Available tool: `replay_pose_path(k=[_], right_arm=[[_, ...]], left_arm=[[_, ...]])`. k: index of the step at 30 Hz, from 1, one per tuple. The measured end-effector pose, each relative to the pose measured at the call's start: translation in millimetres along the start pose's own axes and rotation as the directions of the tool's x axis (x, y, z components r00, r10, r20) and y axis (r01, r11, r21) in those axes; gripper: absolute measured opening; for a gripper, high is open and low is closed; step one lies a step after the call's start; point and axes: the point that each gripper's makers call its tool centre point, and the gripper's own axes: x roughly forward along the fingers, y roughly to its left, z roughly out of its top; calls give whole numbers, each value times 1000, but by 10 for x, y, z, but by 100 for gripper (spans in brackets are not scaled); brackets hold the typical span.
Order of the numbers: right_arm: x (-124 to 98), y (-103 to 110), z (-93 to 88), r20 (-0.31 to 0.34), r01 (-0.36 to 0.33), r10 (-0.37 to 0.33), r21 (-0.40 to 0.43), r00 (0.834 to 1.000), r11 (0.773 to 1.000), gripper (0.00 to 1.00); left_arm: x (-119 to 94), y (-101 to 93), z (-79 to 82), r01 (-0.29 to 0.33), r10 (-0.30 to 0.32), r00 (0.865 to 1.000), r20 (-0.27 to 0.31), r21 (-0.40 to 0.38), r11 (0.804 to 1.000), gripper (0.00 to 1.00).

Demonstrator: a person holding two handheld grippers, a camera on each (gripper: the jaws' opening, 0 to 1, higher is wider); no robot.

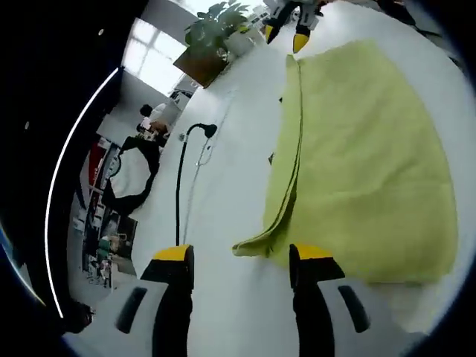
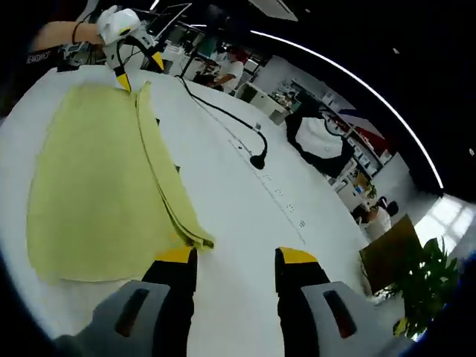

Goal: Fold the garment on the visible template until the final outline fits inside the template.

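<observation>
I see the yellow-green garment (image 1: 364, 171) folded flat on the white table (image 1: 230, 245), long axis running from lower centre to frame top. My left gripper (image 1: 242, 260) and right gripper (image 2: 236, 260) both gape wide, empty.

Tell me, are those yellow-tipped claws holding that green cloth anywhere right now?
No, nothing is held. The left gripper and the right gripper both stand open over the white table, each just off a folded corner of the yellow-green garment.
</observation>
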Motion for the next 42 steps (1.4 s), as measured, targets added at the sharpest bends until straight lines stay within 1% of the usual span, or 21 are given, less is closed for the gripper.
replay_pose_path(k=[2,8,11,13,15,19,20,23,24,26,27,29,30,31,32,33,35,37,38,41,42], right_arm=[[37,30,23,11,-28,28,-2,1000,1000,42],[187,59,7,34,-95,90,227,995,969,35],[233,101,-45,22,-104,102,345,995,933,25],[248,164,-25,52,-136,125,397,991,908,21],[265,216,-21,65,-155,141,427,988,891,16],[296,200,-37,58,-140,128,485,990,863,3],[280,213,-34,61,-148,136,538,989,830,1],[225,196,-12,89,-152,124,665,988,731,0],[216,182,-5,107,-161,120,701,987,695,0],[203,175,-12,114,-165,120,729,986,664,0],[196,170,-4,129,-174,117,755,985,632,0],[195,146,17,162,-199,115,811,980,550,0],[194,114,11,178,-208,107,854,978,477,0],[201,79,0,188,-214,102,873,977,438,0],[207,52,-15,191,-211,91,875,977,436,0],[214,27,-63,178,-197,84,872,980,448,0],[235,22,-86,158,-175,74,870,985,460,0],[252,-24,-131,142,-149,50,883,989,445,0],[257,-45,-161,127,-131,39,882,991,452,0],[254,0,-224,93,-98,34,849,995,519,0],[245,12,-228,81,-84,28,841,996,534,0]], left_arm=[[58,21,-26,13,-13,1000,0,-13,1000,52],[249,5,-135,90,-85,996,35,-199,976,36],[324,-67,-145,155,-125,987,100,-384,910,22],[350,-53,-127,164,-113,983,143,-424,891,15],[349,-110,-131,199,-131,977,170,-489,849,7],[322,-94,-154,180,-99,980,172,-559,809,3],[307,-97,-139,183,-92,979,182,-584,791,3],[275,-50,-140,191,-60,976,211,-685,703,3],[269,-23,-143,202,-43,972,230,-736,646,3],[264,-9,-173,220,-24,968,249,-802,555,3],[263,-2,-193,220,-15,968,251,-817,532,3],[264,8,-218,224,10,966,257,-859,460,3],[262,7,-218,227,16,966,260,-871,436,3],[260,8,-216,235,24,964,266,-888,394,3],[273,21,-225,237,40,963,266,-909,344,3],[279,20,-229,237,46,963,266,-915,326,3],[303,-15,-224,221,48,967,250,-916,334,3],[334,-4,-233,200,58,971,233,-919,339,3],[347,-9,-221,191,66,972,226,-921,339,3],[354,-26,-206,169,82,975,207,-928,332,3],[367,-3,-201,163,90,975,205,-926,341,4]])
